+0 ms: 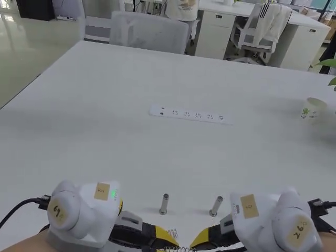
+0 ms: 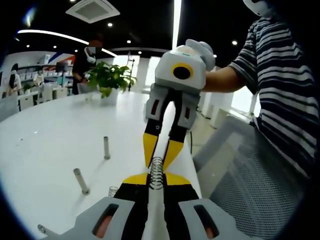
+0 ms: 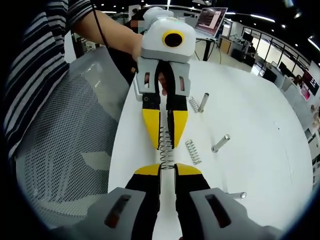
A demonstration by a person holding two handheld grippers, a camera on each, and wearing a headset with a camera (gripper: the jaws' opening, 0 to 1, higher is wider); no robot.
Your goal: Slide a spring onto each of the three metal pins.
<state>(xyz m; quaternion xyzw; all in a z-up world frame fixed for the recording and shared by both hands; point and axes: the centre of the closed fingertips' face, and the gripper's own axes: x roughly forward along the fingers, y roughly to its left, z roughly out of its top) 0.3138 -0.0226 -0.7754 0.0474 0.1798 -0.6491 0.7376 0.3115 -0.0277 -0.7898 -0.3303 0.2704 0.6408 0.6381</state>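
Head view has the white table point(image 1: 157, 79) spreading wide, with both grippers low at its near edge, nose to nose. The left gripper point(image 2: 156, 179) and right gripper point(image 3: 167, 170) are each pinched narrow on one end of a spring point(image 3: 165, 145), a thin, silvery coil spanning the gap between them. Bare metal pins point(image 1: 164, 203) stand upright just beyond. A loose spring point(image 3: 191, 151) lies on the table nearby.

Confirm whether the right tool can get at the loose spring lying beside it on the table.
Likely not yet: the right tool and left tool both look shut on one spring. The loose spring lies close by, nothing covering it.
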